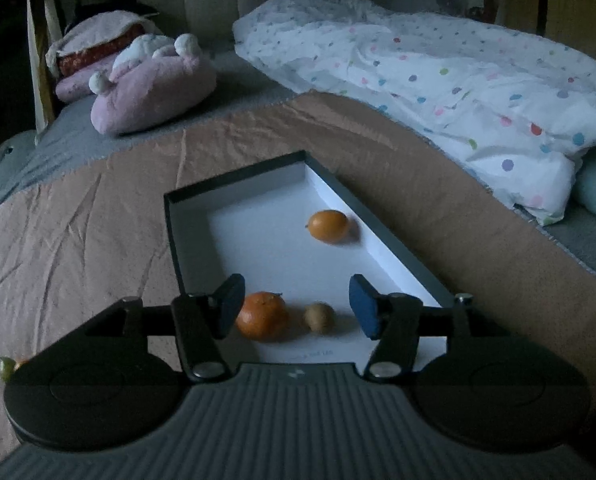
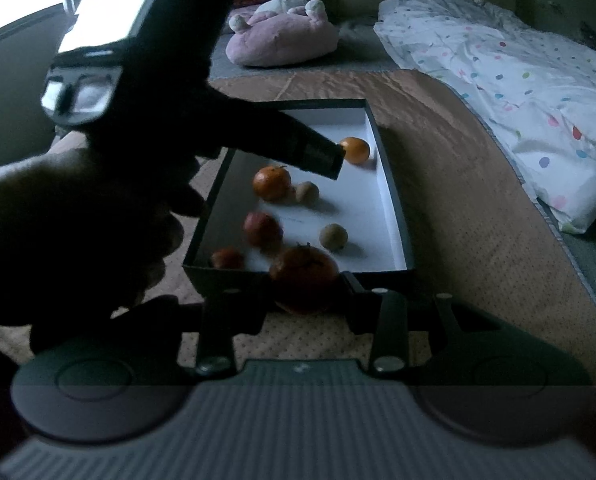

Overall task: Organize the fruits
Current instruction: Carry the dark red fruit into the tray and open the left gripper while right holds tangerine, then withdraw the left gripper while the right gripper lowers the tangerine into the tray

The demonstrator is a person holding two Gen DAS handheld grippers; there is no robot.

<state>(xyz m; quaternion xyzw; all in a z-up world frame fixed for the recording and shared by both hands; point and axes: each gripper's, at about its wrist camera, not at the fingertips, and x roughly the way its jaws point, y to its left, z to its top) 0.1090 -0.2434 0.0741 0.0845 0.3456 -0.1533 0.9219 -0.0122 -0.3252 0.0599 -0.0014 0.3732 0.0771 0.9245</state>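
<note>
Fruit lies scattered in a shallow black box [image 2: 394, 208] with a white floor, set on a tan quilted cover [image 1: 78, 240] spread over the bed. In the right wrist view a tangerine [image 2: 272, 182] sits near the box's middle with a small tan fruit [image 2: 307, 192] just beside it at 3 o'clock; an oval orange fruit [image 2: 355, 150] rests toward the far corner at 1 o'clock, close to the wall. Nearer the camera are a dark red fruit [image 2: 263, 228], a second small tan fruit [image 2: 333, 236] and a small red fruit [image 2: 228, 258] by the near wall.

The right claw [image 2: 304, 292] is closed around a large reddish-orange fruit [image 2: 304, 276], held at the box's near wall; whether it is over or against that wall I cannot tell. The left claw [image 1: 296, 306] hangs over the box with its blue-padded fingers [image 1: 363, 306] spread wide and nothing between them; in its own view the tangerine [image 1: 262, 315] shows just beside the left finger and the small tan fruit [image 1: 319, 317] inside the gap, both lying on the box floor.

At 11 o'clock from the box a pink plush slipper [image 1: 150, 88] lies on the grey sheet, and at 2 o'clock a white duvet with coloured dots [image 1: 458, 80] is bunched up.
</note>
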